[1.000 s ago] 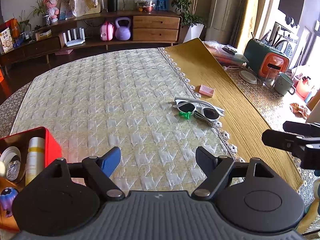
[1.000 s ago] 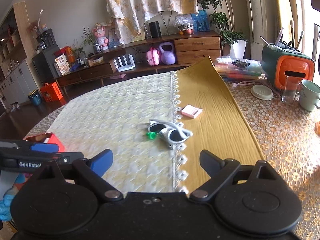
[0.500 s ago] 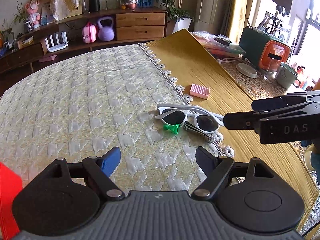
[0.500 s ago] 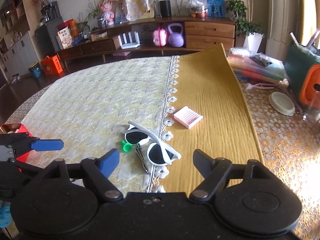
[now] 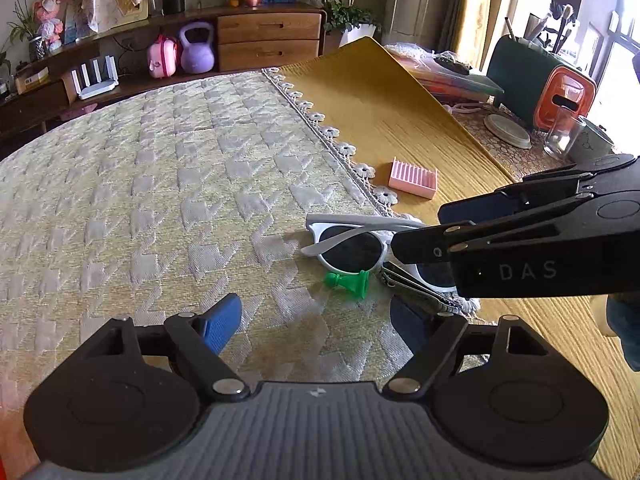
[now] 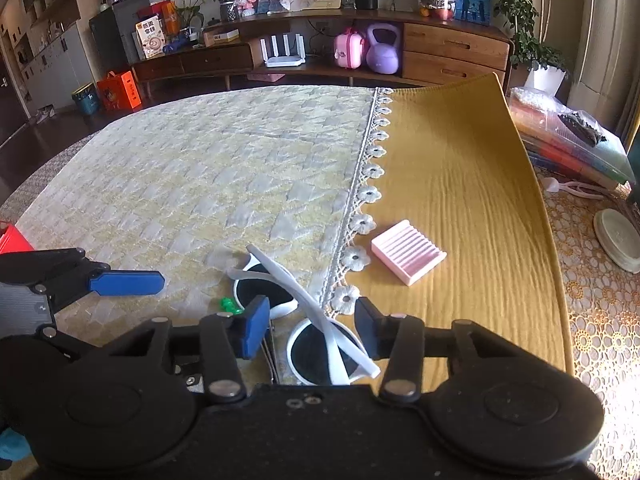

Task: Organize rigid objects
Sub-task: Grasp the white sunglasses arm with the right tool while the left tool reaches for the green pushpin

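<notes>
Right gripper (image 6: 306, 326) low over the white sunglasses (image 6: 320, 344), jaws just been closing, now half-spread around the near lens and folded temple arm; pads not yet seen pressing on the frame, so no hold claimed. Left gripper (image 5: 316, 320) spread wide, nothing between its fingers, hovering just short of the same cluster on the worktop. Sunglasses lying lenses-down at the seam where the quilted cream cloth (image 5: 160, 184) meets the mustard cloth (image 6: 460, 168), one temple arm crossing over the near lens. Touching or nearly touching the frame: a small green pawn-shaped piece (image 5: 349, 282) on its side, and a slim metal clip or clipper (image 5: 416, 284) (too small to name with certainty). Pink ridged block (image 6: 408, 256) near but apart, on the mustard cloth just beyond the lace edge. Step in hand, judged: pinch and lift of the sunglasses. To do well: close on the frame rim or bridge rather than on the lens face or the loose temple arm alone, since the arm can swing and let the frame pivot out. Squeeze gently; thin plastic flexes. Lift straight up first, to avoid dragging the pawn and the metal piece along or snagging the lace trim. Left gripper better kept clear of the right's path, or used for the pawn afterwards.
</notes>
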